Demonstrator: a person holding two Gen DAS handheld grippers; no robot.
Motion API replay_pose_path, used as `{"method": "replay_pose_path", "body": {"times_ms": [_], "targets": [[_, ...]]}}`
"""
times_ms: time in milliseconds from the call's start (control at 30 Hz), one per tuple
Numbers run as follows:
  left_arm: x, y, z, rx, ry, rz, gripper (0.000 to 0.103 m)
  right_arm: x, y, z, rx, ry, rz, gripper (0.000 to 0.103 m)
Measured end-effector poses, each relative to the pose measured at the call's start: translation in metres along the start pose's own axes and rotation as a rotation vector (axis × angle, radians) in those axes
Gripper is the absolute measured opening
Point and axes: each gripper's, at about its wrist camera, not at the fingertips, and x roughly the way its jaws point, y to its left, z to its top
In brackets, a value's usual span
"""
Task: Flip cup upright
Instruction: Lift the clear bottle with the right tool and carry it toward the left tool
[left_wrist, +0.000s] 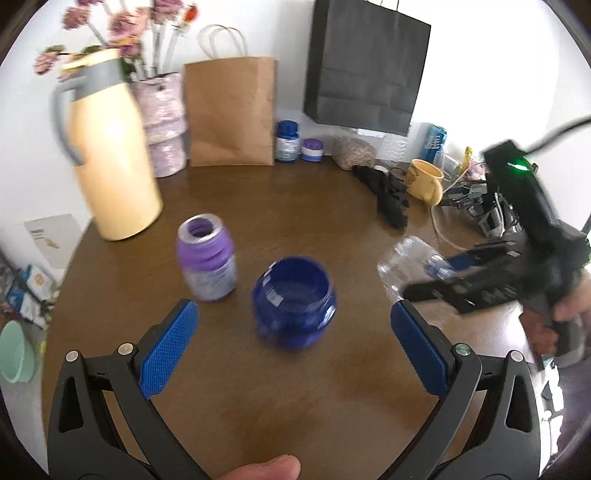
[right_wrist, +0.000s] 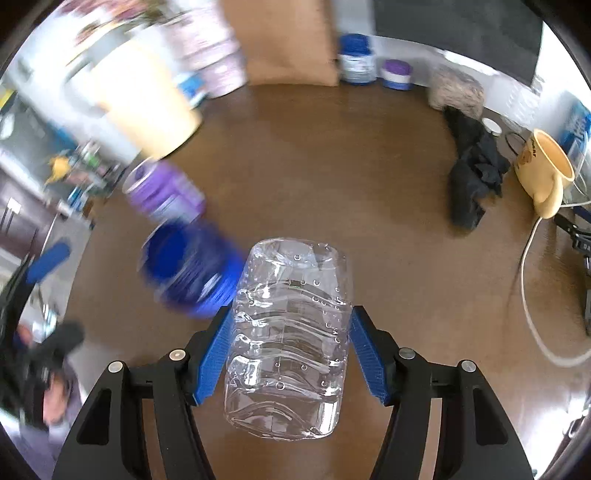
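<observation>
A clear ribbed plastic cup (right_wrist: 288, 339) sits between the blue pads of my right gripper (right_wrist: 291, 347), which is shut on it and holds it tilted above the brown table (right_wrist: 369, 206). In the left wrist view the same clear cup (left_wrist: 410, 266) shows at the right in the right gripper (left_wrist: 436, 280). My left gripper (left_wrist: 295, 343) is open and empty, a little in front of an upright dark blue jar (left_wrist: 293, 301), which also shows in the right wrist view (right_wrist: 188, 269). An open purple bottle (left_wrist: 207, 258) stands left of the jar.
A cream thermos jug (left_wrist: 110, 155), a flower vase (left_wrist: 162, 122), a brown paper bag (left_wrist: 232, 110) and a black bag (left_wrist: 365, 62) line the back. Two small jars (left_wrist: 299, 144), a black cloth (left_wrist: 388, 195), a yellow mug (left_wrist: 424, 181) and cables (right_wrist: 532, 288) lie at right.
</observation>
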Motion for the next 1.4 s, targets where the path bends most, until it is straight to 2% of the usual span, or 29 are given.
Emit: {"method": "replay_pose_path", "body": {"times_ms": [100, 233, 333, 500, 700, 867, 900, 933, 967, 1000, 1100, 1267, 1367, 1400], "targets": [[-0.025, 0.015, -0.021, -0.038, -0.029, 0.064, 0.103, -0.007, 0.046, -0.028, -0.102, 0.026, 0.04, 0.067], [-0.045, 0.038, -0.043, -0.085, -0.021, 0.113, 0.103, 0.006, 0.109, -0.058, -0.255, 0.082, 0.073, 0.067], [-0.058, 0.058, -0.062, -0.133, 0.0, 0.144, 0.103, 0.025, 0.151, -0.068, -0.364, 0.116, 0.068, 0.067], [-0.076, 0.083, -0.094, -0.18, 0.017, 0.188, 0.103, 0.057, 0.196, -0.074, -0.501, 0.161, 0.053, 0.068], [-0.085, 0.096, -0.116, -0.187, 0.024, 0.188, 0.103, 0.076, 0.228, -0.08, -0.651, 0.185, 0.029, 0.068], [-0.081, 0.094, -0.117, -0.154, 0.033, 0.177, 0.103, 0.08, 0.23, -0.079, -0.677, 0.188, 0.057, 0.069], [-0.08, 0.094, -0.117, -0.144, 0.039, 0.174, 0.103, 0.078, 0.228, -0.079, -0.672, 0.187, 0.067, 0.07], [-0.078, 0.094, -0.116, -0.136, 0.048, 0.173, 0.103, 0.073, 0.223, -0.082, -0.67, 0.184, 0.068, 0.077], [-0.076, 0.093, -0.115, -0.128, 0.054, 0.167, 0.103, 0.069, 0.212, -0.08, -0.667, 0.179, 0.067, 0.082], [-0.076, 0.094, -0.115, -0.122, 0.05, 0.154, 0.103, 0.067, 0.209, -0.08, -0.665, 0.177, 0.074, 0.084], [-0.075, 0.092, -0.112, -0.067, 0.039, 0.072, 0.103, 0.056, 0.199, -0.078, -0.651, 0.155, 0.099, 0.084], [-0.076, 0.088, -0.109, 0.004, 0.052, -0.184, 0.103, 0.023, 0.172, -0.082, -0.633, 0.091, 0.096, 0.084], [-0.077, 0.069, -0.111, 0.184, 0.07, -0.198, 0.103, -0.008, 0.144, -0.091, -0.586, 0.033, 0.113, 0.084], [-0.079, 0.06, -0.112, 0.301, 0.062, -0.221, 0.103, -0.015, 0.137, -0.095, -0.569, 0.017, 0.119, 0.084]]}}
